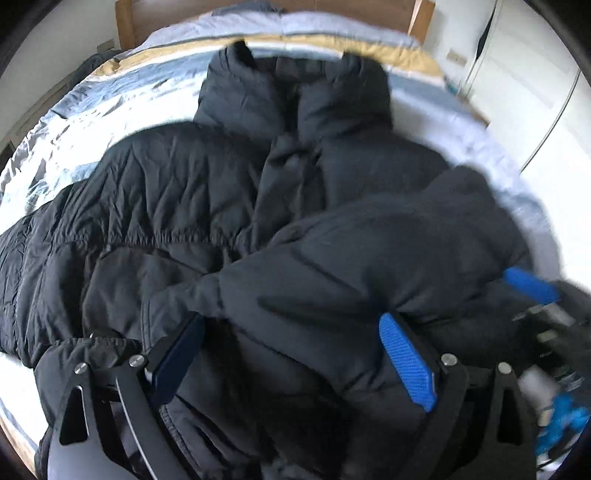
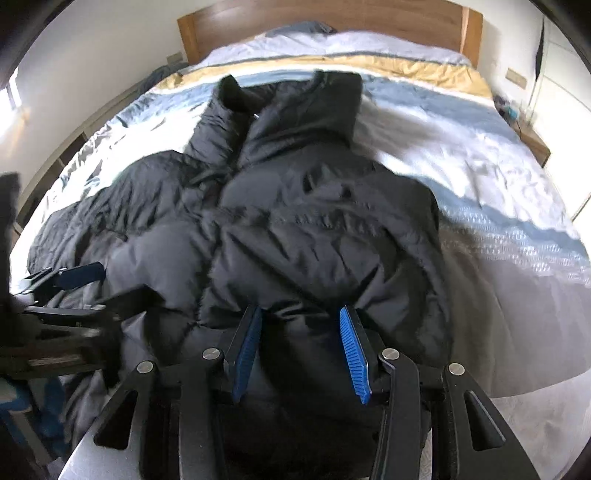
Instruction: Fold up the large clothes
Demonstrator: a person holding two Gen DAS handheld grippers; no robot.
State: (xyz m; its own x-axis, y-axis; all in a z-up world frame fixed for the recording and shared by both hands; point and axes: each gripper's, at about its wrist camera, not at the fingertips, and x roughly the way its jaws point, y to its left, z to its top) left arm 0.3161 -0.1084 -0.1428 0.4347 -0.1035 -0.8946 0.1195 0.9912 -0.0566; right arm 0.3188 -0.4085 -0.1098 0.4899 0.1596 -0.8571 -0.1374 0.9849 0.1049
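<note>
A large black puffer jacket (image 1: pixel 192 206) lies spread on the bed, collar toward the headboard; it also fills the right wrist view (image 2: pixel 303 229). My left gripper (image 1: pixel 295 332) has its blue pads wide apart around a thick fold of the jacket's near edge. My right gripper (image 2: pixel 301 332) likewise straddles a bunched fold of the jacket's hem, its jaws partly closed on the padding. The right gripper shows blurred at the right edge of the left wrist view (image 1: pixel 535 288). The left gripper shows at the left edge of the right wrist view (image 2: pixel 74 280).
The bed (image 2: pixel 480 177) has a white, grey-blue and mustard striped cover and a wooden headboard (image 2: pixel 332 18). White wardrobe doors (image 1: pixel 535 92) stand to the right. A nightstand (image 2: pixel 532 140) sits beside the bed. Pale floor (image 2: pixel 535 424) shows at the lower right.
</note>
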